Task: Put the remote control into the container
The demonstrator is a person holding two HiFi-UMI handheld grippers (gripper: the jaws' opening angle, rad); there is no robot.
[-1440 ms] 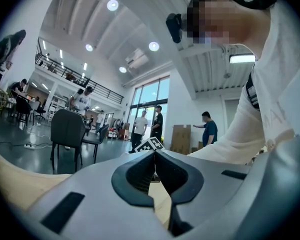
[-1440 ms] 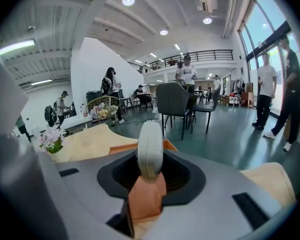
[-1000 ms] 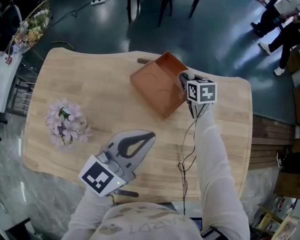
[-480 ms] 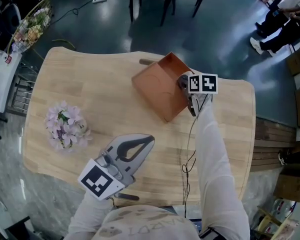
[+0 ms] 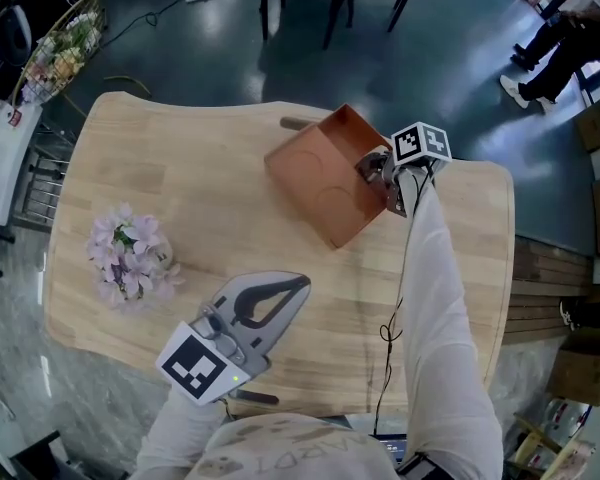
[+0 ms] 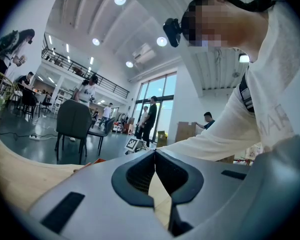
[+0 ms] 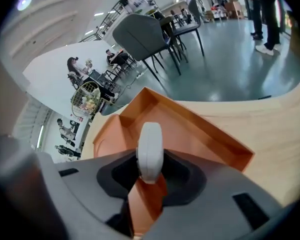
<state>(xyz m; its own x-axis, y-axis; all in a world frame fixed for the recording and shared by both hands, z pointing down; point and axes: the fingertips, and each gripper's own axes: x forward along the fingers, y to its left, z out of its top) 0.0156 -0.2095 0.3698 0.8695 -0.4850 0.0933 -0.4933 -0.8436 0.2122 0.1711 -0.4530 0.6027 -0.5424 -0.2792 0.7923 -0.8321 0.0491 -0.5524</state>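
The remote control is white, slim and round-ended, pinched edge-on by the right tongs over the orange container; the left tongs are pressed together.

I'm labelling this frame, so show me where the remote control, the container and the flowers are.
remote control (image 7: 150, 151), right gripper view, middle of its white edge between the jaws.
container (image 5: 325, 178), head view, bare orange floor.
flowers (image 5: 130, 253), head view, middle of the bunch.
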